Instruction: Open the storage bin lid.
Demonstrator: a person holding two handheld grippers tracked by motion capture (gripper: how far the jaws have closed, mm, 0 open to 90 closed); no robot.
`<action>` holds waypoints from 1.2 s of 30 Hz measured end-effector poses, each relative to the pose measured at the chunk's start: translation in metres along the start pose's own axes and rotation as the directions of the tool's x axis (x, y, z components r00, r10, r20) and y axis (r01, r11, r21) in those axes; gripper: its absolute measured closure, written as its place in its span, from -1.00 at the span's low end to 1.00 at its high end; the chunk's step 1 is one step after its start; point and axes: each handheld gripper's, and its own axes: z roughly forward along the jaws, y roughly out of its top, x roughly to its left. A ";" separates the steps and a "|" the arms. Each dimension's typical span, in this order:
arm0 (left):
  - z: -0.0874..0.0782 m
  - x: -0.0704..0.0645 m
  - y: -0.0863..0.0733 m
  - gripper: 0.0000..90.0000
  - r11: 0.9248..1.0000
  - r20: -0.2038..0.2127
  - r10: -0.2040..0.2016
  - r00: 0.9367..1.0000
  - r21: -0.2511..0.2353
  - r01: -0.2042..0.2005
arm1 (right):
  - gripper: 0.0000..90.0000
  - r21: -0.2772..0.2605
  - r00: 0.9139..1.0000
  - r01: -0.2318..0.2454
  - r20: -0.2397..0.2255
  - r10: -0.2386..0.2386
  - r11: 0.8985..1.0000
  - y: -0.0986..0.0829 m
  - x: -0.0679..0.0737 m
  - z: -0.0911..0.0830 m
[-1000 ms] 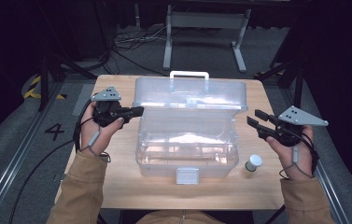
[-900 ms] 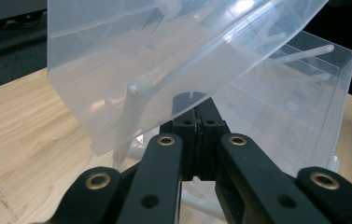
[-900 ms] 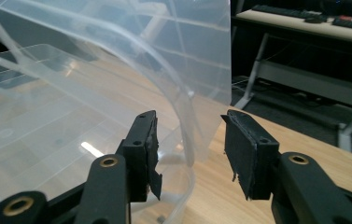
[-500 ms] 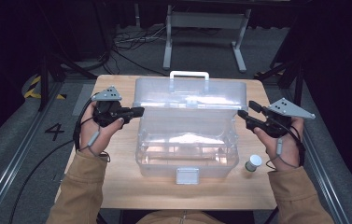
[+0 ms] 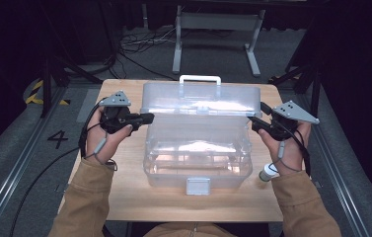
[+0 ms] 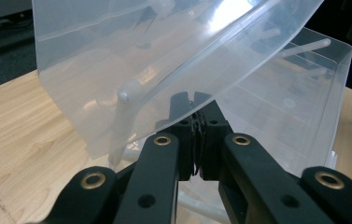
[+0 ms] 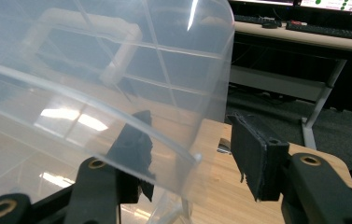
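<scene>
Now, line by line:

Box: a clear plastic box (image 5: 198, 148) sits mid-counter, its white latch (image 5: 198, 185) facing the near edge and its white handle (image 5: 200, 79) toward the far edge.

Lid: the clear lid (image 5: 201, 101) stands raised and tilted along the box's far side.

Left tongs: the left tongs (image 5: 144, 117) are pressed together on the lid's left edge; in the left gripper view (image 6: 196, 135) the jaws meet with the thin plastic rim seemingly between them.

Right tongs: the right tongs (image 5: 253, 122) are spread at the lid's right edge; in the right gripper view (image 7: 190, 158) one jaw sits behind the clear plastic and the other outside it, not yet closed.

Doing it well: I would judge the step to be a two-sided grip on the lid. Close the right tongs squarely on the rim before moving, then swing both sides at the same pace so the lid does not twist.

Bottle: a small white-capped bottle (image 5: 268, 171) stands just beside the box's near right corner; keep the right forearm from knocking it.

Writing: a "4" (image 5: 57, 139) is marked on the floor left of the counter (image 5: 124, 197); no brand is readable.
</scene>
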 end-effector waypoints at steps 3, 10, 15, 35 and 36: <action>0.000 -0.001 0.000 0.93 1.000 -0.002 0.003 1.000 0.002 -0.003 | 0.11 -0.013 1.000 -0.002 0.017 0.002 1.000 -0.001 0.001 0.002; 0.000 -0.002 0.000 0.92 1.000 -0.001 0.008 1.000 0.001 -0.008 | 0.24 -0.045 0.998 0.002 0.059 0.000 0.999 0.000 0.002 0.003; -0.003 -0.005 0.001 0.87 1.000 -0.004 0.019 1.000 0.005 -0.019 | 0.28 -0.063 0.997 0.003 0.080 0.002 0.998 0.000 0.003 0.004; -0.025 -0.019 -0.014 0.76 0.998 -0.019 0.032 0.999 0.054 -0.031 | 0.55 -0.108 0.981 -0.083 0.166 0.100 0.991 0.008 0.005 0.020; -0.026 -0.020 -0.015 0.76 0.998 -0.019 0.032 0.999 0.056 -0.031 | 0.59 -0.109 0.980 -0.087 0.168 0.105 0.990 0.008 0.005 0.020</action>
